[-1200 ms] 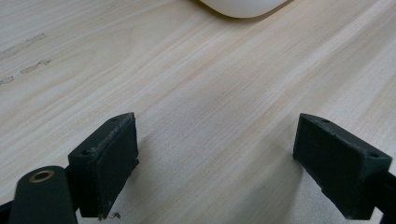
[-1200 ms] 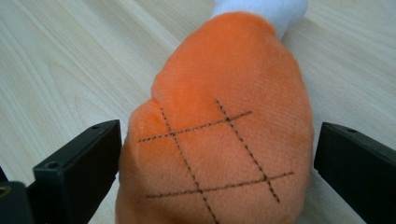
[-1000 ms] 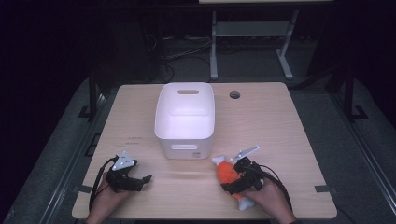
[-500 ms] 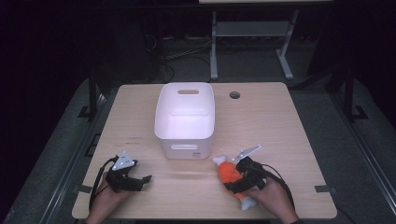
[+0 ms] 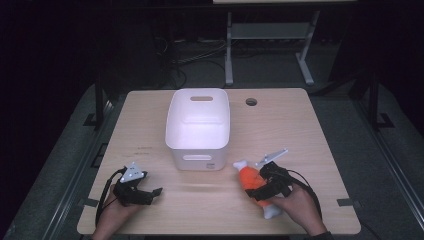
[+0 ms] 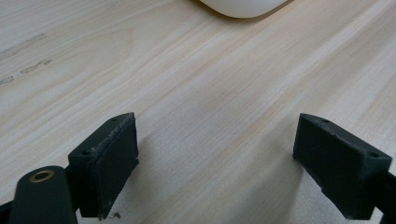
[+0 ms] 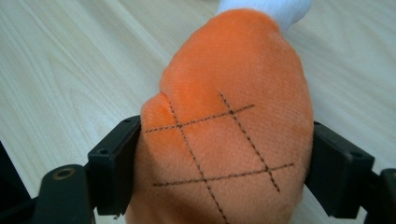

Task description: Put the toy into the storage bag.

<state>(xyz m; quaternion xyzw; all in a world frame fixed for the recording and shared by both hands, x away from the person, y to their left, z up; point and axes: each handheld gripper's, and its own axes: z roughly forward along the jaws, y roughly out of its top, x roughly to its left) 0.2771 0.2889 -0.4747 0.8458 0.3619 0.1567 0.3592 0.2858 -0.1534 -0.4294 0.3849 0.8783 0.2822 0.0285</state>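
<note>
Little had moved since the earlier high-view frames: the right gripper [image 5: 263, 183] and its orange plush toy [image 5: 251, 181] had crept only slightly along the near right part of the worktop [image 5: 310, 135], and the left gripper [image 5: 145, 192] had held its place at the near left. In the right gripper view, both jaws sat pressed into the flanks of the orange plush toy [image 7: 229, 126], the stitched cross-hatch panel bulging between them; the grip looked firm and centred on the orange body, with the toy's white end [image 7: 264, 7] pointing away from the camera. In the high view, the toy lay low at the worktop, just in front and to the right of the white bin [image 5: 198, 127]; whether it had left the surface could not be told. The left gripper's jaws stood wide apart over bare wood in its own view, holding nothing, with the white bin [image 6: 243, 5] at the far edge. Judgement: grasp secured, lift not clearly begun; the likely next step was a raise and carry up over the bin's near wall for a drop inside.
</note>
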